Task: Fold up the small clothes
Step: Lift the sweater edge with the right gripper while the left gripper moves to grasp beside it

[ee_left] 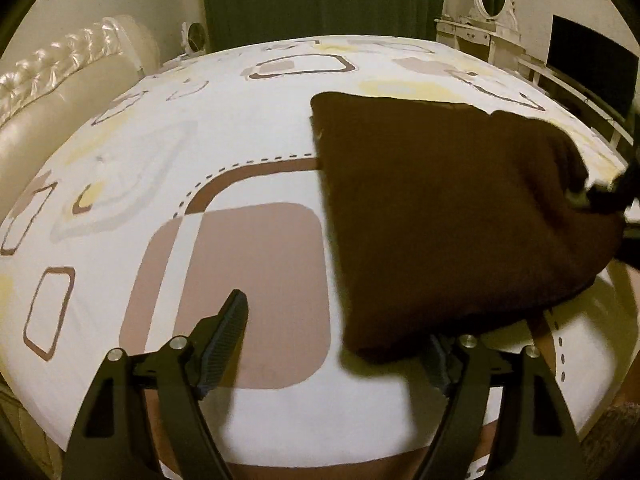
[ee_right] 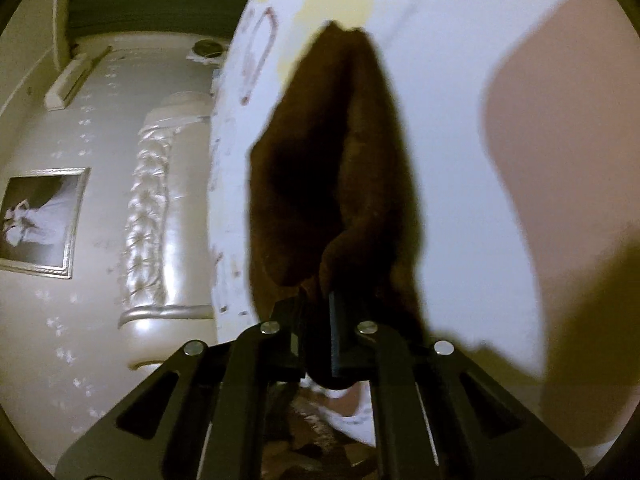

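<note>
Dim, yellowish indoor light in both views. Strong fisheye bending with black corners. The left view is fairly sharp, and the cloth [ee_left: 440,216] throws a soft shadow on the bedsheet [ee_left: 248,128]. The right view is smeared, probably by motion; the headboard [ee_right: 156,216] shows glare.

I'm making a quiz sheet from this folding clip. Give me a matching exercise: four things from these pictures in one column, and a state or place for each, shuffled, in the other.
Column one:
1. dark brown fleece garment
2. left gripper
3. right gripper
4. cream tufted headboard

Column two:
A. jaws wide apart, nothing pinched
B. stands at the bed's edge, beyond the sheet
C. partly lifted off the patterned white bedsheet
D. clamped shut on a fabric edge

Pairs: 1-C, 2-A, 3-D, 4-B
</note>
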